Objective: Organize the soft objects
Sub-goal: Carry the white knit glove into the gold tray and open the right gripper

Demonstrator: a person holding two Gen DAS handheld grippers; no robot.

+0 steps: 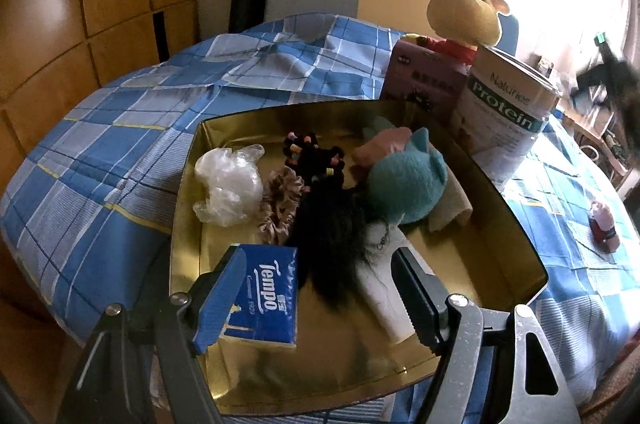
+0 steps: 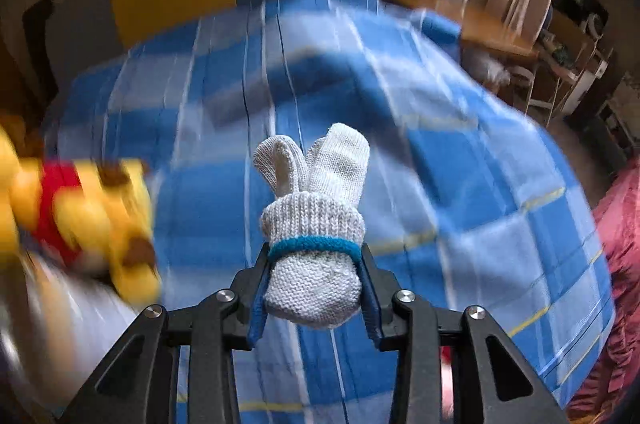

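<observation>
Blue-checked bedding (image 1: 120, 128) carries one gold tin tray (image 1: 516, 244) near its right edge, seemingly the collecting bin, holding from left to right one crumpled plastic bag (image 1: 228, 184), one tissue pack (image 1: 268, 300), one scrunchie (image 1: 280, 208), one bundle of black hair ties (image 1: 316, 160) and one teal plush (image 1: 404, 180). Over the tray's near rim the left gripper (image 1: 316, 300) stands spread and empty, probably steadying or waiting. Above the bedding's middle the right gripper (image 2: 316, 288) pinches one rolled pair of white socks (image 2: 316, 224), lifted clear, likely bound for the tray, with one yellow plush toy (image 2: 80, 216) at the left edge.
</observation>
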